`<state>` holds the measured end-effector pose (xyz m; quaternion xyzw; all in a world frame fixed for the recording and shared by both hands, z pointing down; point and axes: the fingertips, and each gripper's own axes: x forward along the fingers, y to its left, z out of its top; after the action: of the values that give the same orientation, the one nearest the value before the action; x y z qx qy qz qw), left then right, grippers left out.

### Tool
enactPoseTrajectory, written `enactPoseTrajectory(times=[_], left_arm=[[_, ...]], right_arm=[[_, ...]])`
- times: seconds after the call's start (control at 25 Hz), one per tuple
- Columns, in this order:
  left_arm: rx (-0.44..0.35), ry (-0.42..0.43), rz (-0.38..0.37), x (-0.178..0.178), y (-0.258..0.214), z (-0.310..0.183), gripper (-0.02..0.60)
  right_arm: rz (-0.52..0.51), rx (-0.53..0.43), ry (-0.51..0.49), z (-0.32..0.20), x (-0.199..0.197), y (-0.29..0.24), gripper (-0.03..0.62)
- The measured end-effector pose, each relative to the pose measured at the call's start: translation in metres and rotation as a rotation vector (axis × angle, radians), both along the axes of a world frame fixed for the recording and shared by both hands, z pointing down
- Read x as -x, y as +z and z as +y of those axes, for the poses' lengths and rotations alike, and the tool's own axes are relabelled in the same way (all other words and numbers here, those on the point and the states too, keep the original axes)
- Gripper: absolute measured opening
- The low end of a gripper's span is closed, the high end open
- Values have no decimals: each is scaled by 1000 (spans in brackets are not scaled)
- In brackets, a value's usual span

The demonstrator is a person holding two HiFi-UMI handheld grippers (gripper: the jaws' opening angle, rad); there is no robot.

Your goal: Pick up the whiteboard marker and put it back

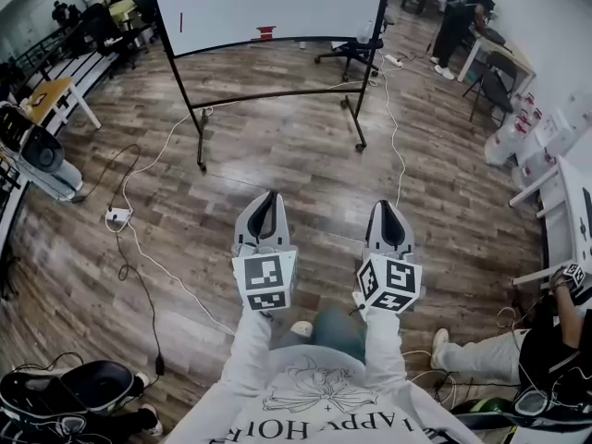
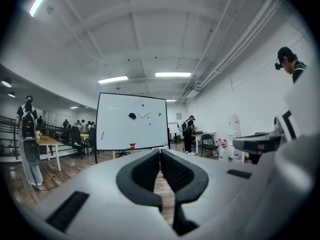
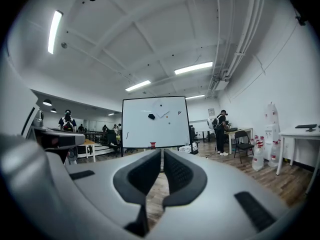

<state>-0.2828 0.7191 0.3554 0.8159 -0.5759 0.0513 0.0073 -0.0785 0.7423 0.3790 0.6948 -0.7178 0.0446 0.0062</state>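
text: "APPY HOR", upside down, ends cut off | on: sweatshirt (image 1: 314, 407) chest, behind left gripper (image 1: 270, 197) and right gripper (image 1: 389, 206) | whiteboard (image 1: 268, 3) ahead: marks too small to read

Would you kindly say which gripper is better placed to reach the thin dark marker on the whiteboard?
Left, marginally. Both the left gripper and right gripper are shut, empty and far from the whiteboard, but the marker sits on its left part.

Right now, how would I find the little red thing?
Find the whiteboard on its black stand across the wooden floor. Along its bottom edge, near the middle, sits the small red thing; nothing else on that edge is red.
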Motion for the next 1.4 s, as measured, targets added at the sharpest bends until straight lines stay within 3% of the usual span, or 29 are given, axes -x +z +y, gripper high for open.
enactPoseTrajectory(times=[0.44,0.68,0.84,1.04,1.4], left_arm=[[30,19,7,-30,19,-64,11],[27,22,3,-73,18,-146,11],[16,-1,9,-97,7,-209,11],[-7,-33,11,-125,-7,-284,11],[11,-65,23,-155,0,-379,11]], right_arm=[[-19,27,2,-61,-25,20,5],[-19,19,-29,-151,-61,16,6],[-18,4,-72,-219,-85,1,58],[-18,-24,-108,-303,-114,-15,77],[-22,-11,-141,-403,-144,-8,97]])
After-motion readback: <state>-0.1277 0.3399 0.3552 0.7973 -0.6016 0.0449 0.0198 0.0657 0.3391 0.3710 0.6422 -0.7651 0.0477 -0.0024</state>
